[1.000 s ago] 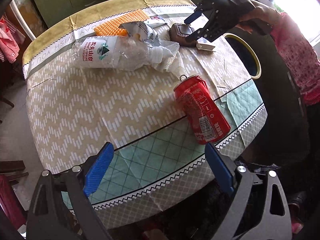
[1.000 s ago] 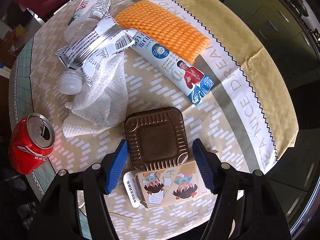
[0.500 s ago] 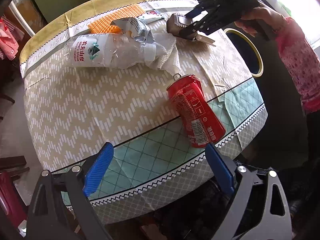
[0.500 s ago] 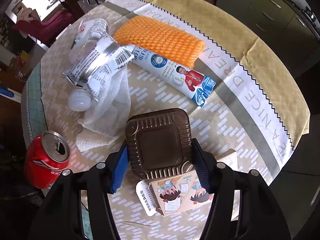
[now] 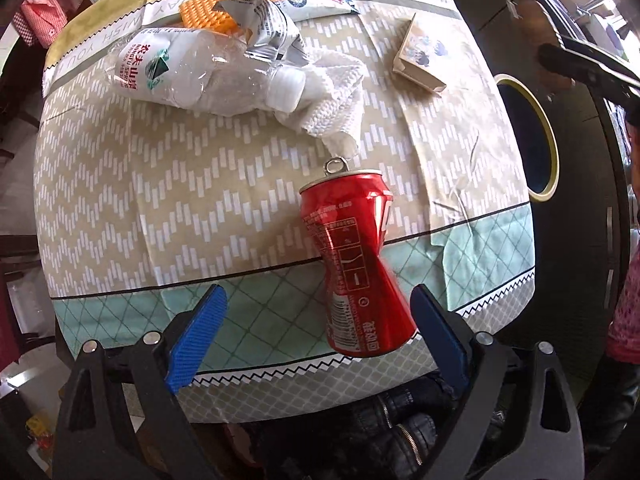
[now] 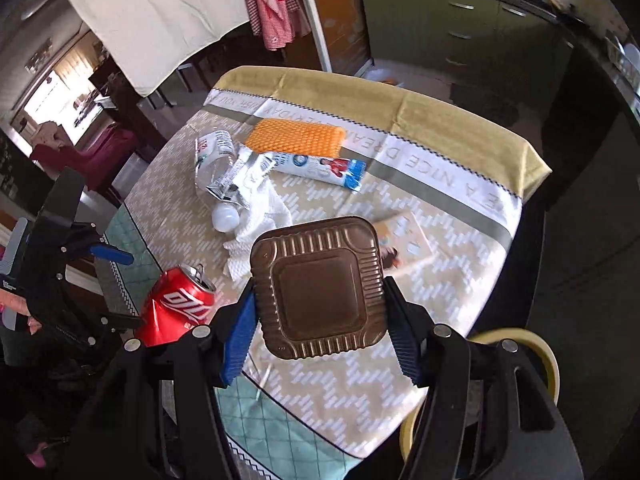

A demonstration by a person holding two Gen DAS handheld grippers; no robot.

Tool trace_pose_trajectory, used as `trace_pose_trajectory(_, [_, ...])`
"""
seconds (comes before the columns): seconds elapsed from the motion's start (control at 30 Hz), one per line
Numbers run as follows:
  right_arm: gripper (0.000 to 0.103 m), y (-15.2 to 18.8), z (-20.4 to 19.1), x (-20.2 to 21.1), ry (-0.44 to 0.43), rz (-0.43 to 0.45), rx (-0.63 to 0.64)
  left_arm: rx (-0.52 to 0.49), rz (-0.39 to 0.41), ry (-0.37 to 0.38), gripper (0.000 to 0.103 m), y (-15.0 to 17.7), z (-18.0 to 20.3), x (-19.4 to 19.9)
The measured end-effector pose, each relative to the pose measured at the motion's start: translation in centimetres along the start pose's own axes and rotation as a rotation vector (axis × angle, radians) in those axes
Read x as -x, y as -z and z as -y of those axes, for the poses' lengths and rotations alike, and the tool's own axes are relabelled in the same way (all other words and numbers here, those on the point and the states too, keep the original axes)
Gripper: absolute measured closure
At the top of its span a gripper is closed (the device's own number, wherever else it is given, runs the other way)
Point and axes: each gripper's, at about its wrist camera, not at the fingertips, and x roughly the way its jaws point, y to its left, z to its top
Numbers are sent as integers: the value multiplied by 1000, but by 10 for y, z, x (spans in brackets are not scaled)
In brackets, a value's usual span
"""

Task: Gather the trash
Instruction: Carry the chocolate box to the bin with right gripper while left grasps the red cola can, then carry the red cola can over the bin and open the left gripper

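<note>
Kitchen table (image 5: 200, 184), patterned cloth. Right gripper (image 6: 320, 316) clamps brown tin (image 6: 320, 288) above it. Left gripper (image 5: 316, 336) wide, empty; red can (image 5: 356, 264) lies just ahead, long axis pointing away, nearer its right pad.

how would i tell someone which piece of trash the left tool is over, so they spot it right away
On the round table with the beige zigzag cloth, look at the mint-green band along the near edge. The red soda can lies on its side there, pull tab toward the crumpled white tissue. It is the only red, dented metal item.
</note>
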Motion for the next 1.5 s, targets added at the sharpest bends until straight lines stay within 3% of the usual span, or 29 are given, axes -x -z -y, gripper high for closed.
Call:
trace_pose_trajectory(0.13, [43,48,42,20,162,-27,-113,35,-18,0,15,-6,8,-9])
trace_pose_trajectory(0.23, [43,84,86,11,316,-102,-205,45,-25,9,15,-10,13,-14])
trace_pose_trajectory(0.3, [43,109,113,-2,370,-154,-262,53,-38,10,15,-12,16,-18])
trace_pose_trajectory(0.5, [41,159,166,-39,417,-236,-353,59,-79,3,15,-14,23,-32])
trace_pose_trajectory(0.53, [38,163,171,-44,424,-247,-353,62,-81,1,15,-14,25,-34])
trace_pose_trajectory(0.57, [28,166,176,-49,435,-255,-352,63,-83,-1,15,-14,26,-35])
trace_pose_trajectory(0.63, [23,170,181,-50,462,-245,-366,65,-89,0,15,-15,28,-39])
trace_pose_trajectory(0.93, [23,214,139,17,352,41,-478,87,-92,14,17,-25,18,-46])
trace_pose_trajectory(1.0, [23,231,123,24,333,76,-495,81,-88,25,31,-26,17,-48])
trace_pose_trajectory(1.1, [23,258,107,27,308,101,-533,77,-73,32,50,-25,18,-49])
trace_pose_trajectory(1.2, [23,284,96,28,299,113,-567,73,-63,28,62,-26,20,-48])
trace_pose_trajectory(1.5, [23,337,81,26,264,163,-648,25,-5,-2,68,-26,19,-28])
